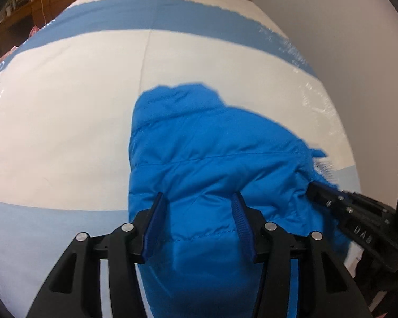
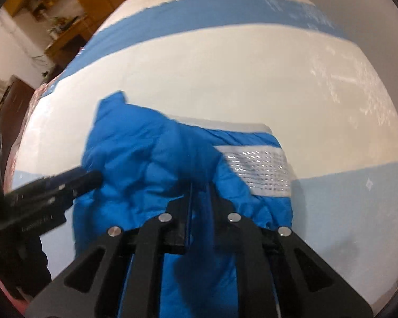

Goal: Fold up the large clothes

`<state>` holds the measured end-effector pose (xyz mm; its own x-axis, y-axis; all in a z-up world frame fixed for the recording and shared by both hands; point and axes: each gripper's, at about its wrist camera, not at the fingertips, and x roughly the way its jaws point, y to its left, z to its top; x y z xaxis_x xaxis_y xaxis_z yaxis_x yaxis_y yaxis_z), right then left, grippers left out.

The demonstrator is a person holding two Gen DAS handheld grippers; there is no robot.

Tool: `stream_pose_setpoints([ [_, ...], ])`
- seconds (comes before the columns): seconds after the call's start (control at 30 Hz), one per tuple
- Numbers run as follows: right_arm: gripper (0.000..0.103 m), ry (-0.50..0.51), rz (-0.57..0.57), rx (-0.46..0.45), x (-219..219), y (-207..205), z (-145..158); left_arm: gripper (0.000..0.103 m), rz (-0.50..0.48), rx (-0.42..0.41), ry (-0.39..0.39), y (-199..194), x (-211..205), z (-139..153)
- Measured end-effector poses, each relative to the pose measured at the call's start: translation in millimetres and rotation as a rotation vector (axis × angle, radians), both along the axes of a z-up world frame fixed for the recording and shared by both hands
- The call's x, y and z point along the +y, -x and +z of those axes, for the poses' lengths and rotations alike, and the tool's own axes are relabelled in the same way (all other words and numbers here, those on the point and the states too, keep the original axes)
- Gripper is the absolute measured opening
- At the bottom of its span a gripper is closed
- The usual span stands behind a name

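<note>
Pinching the blue jacket (image 2: 146, 164) with our right gripper (image 2: 200, 193), we keep our left gripper (image 1: 199, 206) spread wide over it.

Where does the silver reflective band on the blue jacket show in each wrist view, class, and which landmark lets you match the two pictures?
Left wrist view: only a blurred sliver of the silver reflective band shows at the blue jacket's right edge, just above the right gripper.
Right wrist view: the band lies wide across the jacket's right side, right of centre.
Shared landmark: the dark blue stripe across the far end of the bed cover.
</note>
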<state>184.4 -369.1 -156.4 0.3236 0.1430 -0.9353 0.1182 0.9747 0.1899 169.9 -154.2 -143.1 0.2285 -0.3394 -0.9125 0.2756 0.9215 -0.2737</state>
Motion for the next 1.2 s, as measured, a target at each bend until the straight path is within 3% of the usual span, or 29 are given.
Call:
stream_pose_setpoints([
  [0.13, 0.002, -0.015, -0.019, -0.006, -9.6, -2.0, -30.3, 0.054, -0.018, -0.015, -0.034, -1.3, -6.6, -19.6],
  [0.3, 0.001, -0.031, -0.023, -0.026, -13.6, -3.3, -38.6, 0.055, -0.029, -0.047, -0.060, 0.7, -7.5, -27.4],
  [0.37, 0.001, -0.037, -0.022, -0.024, -14.0, -0.7, -32.7, 0.054, -0.019, -0.034, -0.047, -1.9, -4.4, -25.0],
  [0.47, 0.010, -0.060, -0.018, -0.058, -12.9, 15.9, -9.9, 0.053, 0.004, -0.030, -0.038, 4.9, 6.8, -11.0],
  [0.63, 0.016, -0.005, 0.031, -0.122, -3.2, 58.3, 22.0, 0.052, 0.014, -0.085, -0.021, 44.1, 23.0, 16.7],
  [0.73, 0.015, -0.011, 0.001, -0.107, -7.8, 68.7, 7.7, 0.052, 0.003, -0.128, -0.051, 64.1, 24.9, 13.7],
  [0.97, 0.011, -0.005, -0.014, -0.130, -10.9, 72.2, -27.8, 0.058, -0.031, -0.170, -0.088, 69.1, 15.6, -11.7],
  [1.1, 0.011, -0.011, -0.014, -0.111, -11.0, 69.7, -17.2, 0.058, -0.016, -0.105, -0.047, 60.7, 24.0, -6.9],
  [1.2, 0.021, -0.060, -0.034, -0.131, -18.9, 79.3, 4.7, 0.056, 0.022, -0.041, 0.009, 55.5, 41.4, -1.2],
])
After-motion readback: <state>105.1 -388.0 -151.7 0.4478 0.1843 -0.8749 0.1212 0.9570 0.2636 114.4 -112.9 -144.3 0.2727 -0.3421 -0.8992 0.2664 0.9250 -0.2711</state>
